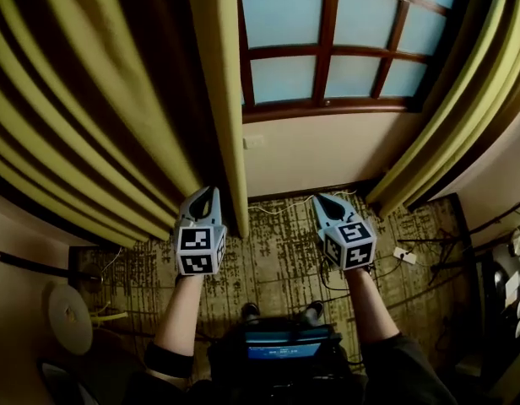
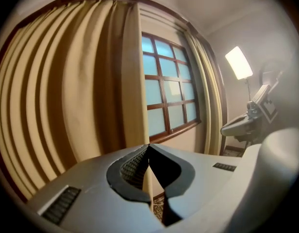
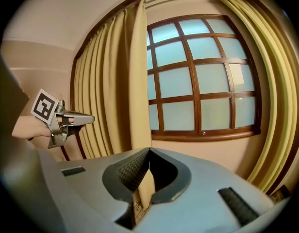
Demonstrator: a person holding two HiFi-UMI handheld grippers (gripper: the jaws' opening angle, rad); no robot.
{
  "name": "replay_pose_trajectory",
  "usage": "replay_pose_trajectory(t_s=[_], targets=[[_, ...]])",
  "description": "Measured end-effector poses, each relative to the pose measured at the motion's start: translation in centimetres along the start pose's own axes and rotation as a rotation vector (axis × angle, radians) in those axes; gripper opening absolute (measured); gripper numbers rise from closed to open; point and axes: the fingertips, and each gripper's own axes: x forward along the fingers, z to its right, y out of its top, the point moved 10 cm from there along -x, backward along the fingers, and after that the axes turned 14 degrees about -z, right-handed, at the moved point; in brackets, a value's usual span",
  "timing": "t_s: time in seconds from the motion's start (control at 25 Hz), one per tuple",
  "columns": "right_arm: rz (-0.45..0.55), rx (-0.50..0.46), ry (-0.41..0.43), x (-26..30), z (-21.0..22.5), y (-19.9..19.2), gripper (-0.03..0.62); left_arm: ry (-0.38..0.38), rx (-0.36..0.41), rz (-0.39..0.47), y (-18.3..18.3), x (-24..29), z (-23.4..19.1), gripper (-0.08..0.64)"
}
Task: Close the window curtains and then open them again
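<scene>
The left gripper [image 2: 148, 145] fills the bottom of its own view, jaws shut tip to tip and holding nothing. The yellow strip seen through the gap behind the tips is the left curtain [image 2: 81, 91] beyond. The right gripper [image 3: 148, 150] is likewise closed and empty. Both gripper bodies hide the curtain's hem.

The head view cuts off the curtain tops but shows the carpet [image 1: 277, 260] and both grippers held low. There the left gripper [image 1: 206, 192] sits just beside the left curtain's [image 1: 91, 99] inner edge; contact cannot be judged. The right curtain [image 1: 450, 99] hangs bunched, well apart from the right gripper [image 1: 321, 199]. The window [image 1: 327, 49] stands uncovered between the curtains. Only the left gripper view shows a lit lamp [image 2: 239, 62].
</scene>
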Motion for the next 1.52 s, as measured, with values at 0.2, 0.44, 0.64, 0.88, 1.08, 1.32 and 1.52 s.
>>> replay_pose_trajectory(t_s=[0.2, 0.44, 0.64, 0.88, 1.08, 1.32, 1.52], targets=[[-0.031, -0.017, -0.031, 0.1, -2.4, -2.0, 0.017, -0.038, -0.039, -0.06, -5.5, -1.5, -1.1, 0.0], [-0.059, 0.008, -0.059, 0.0, -4.0, -3.1, 0.017, -0.085, -0.089, -0.127, -9.7, -2.3, -1.9, 0.0], [-0.069, 0.004, -0.136, 0.3, -4.0, -3.9, 0.017, -0.091, -0.141, -0.132, -11.7, -2.2, -3.6, 0.0], [-0.083, 0.034, -0.162, -1.4, -2.6, -5.7, 0.017, -0.089, -0.149, -0.14, -12.9, -1.8, -2.9, 0.0], [-0.087, 0.057, -0.184, -2.4, -1.9, -6.6, 0.017, -0.099, -0.101, -0.141, -12.8, -1.9, -2.1, 0.0], [-0.089, 0.096, -0.202, -3.8, 0.0, -8.2, 0.017, -0.108, -0.096, -0.121, -11.8, -2.1, -0.5, 0.0], [-0.089, 0.128, -0.216, -4.8, 1.4, -8.9, 0.017, -0.137, -0.086, -0.118, -11.0, -1.0, 1.2, 0.0]])
